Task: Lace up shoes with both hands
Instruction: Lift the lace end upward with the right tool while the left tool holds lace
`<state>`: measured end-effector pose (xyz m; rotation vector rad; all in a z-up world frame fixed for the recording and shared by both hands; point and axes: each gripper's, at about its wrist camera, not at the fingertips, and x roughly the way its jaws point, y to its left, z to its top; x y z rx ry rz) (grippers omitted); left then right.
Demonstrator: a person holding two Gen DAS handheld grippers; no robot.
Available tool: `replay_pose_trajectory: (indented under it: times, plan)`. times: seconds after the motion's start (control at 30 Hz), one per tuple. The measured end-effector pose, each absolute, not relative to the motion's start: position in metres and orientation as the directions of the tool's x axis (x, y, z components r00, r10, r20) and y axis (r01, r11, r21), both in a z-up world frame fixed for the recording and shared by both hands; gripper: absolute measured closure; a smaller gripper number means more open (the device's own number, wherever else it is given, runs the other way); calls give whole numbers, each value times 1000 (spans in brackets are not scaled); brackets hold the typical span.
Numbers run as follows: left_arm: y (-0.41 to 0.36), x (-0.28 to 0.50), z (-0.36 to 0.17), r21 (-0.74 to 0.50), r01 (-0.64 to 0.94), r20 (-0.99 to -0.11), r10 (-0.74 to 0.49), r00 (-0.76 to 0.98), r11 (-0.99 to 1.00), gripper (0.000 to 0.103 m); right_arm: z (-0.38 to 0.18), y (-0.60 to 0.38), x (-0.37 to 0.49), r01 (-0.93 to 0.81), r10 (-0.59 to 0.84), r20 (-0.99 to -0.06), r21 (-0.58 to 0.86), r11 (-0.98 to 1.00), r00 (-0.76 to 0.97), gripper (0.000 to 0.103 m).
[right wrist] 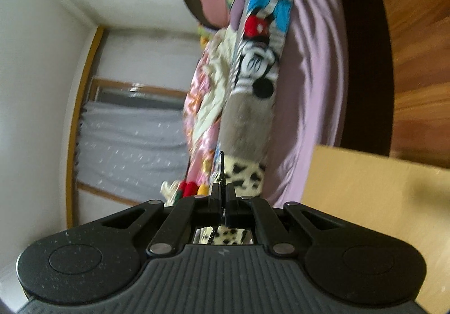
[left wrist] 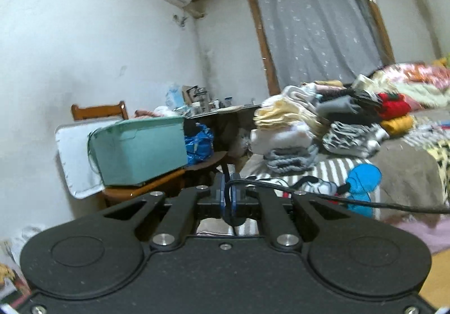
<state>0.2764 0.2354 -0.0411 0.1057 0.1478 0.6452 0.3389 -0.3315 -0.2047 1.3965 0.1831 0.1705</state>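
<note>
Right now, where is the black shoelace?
In the left wrist view the black shoelace is pinched in the shut left gripper and trails right over the striped blanket, past the blue patch.

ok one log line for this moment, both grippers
left gripper: shut on black lace | right gripper: shut on black lace end | shoe: not visible

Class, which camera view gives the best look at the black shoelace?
The left wrist view: the black shoelace runs from the shut left tool far off to the right. The right wrist view shows only a short end poking up from the shut right tool.
</note>
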Motion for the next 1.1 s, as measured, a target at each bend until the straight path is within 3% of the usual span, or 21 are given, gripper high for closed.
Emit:
replay_pose_trajectory:
  times: [0.03, 0.1, 0.33, 0.4, 0.47, 0.57, 0.77, 1.03, 1.1]
  plan:
    - [240, 278, -41, 117, -548, -151, 561, 814, 828, 100, -206, -333, 340, -8, 223, -30, 986, 166, 974, 99]
    - [247, 272, -37, 16, -523, -165, 518, 839, 852, 100, -207, -333, 342, -5, 226, -35, 985, 174, 973, 99]
    - [269, 269, -43, -144, -459, -244, 418, 875, 877, 100, -206, -331, 345, 5, 232, -53, 980, 200, 971, 99]
    - [279, 277, -56, -181, -459, -334, 384, 861, 870, 100, -205, -335, 344, 4, 221, -49, 980, 200, 974, 99]
    - [286, 274, -60, -264, -439, -338, 344, 876, 859, 101, -203, -338, 342, 4, 211, -48, 979, 204, 976, 99]
    - [289, 280, -73, -221, -471, -391, 365, 845, 854, 100, -201, -343, 341, 6, 192, -47, 978, 208, 980, 99]
    - [293, 280, -84, -269, -468, -402, 343, 849, 842, 101, -198, -352, 338, 6, 170, -45, 975, 222, 984, 99]
    - [273, 292, -86, -151, -479, -378, 397, 836, 865, 101, -195, -362, 332, 17, 143, -52, 972, 233, 988, 99]
    - [268, 300, -91, -117, -473, -418, 389, 821, 873, 101, -196, -364, 332, 18, 147, -53, 973, 230, 988, 99]
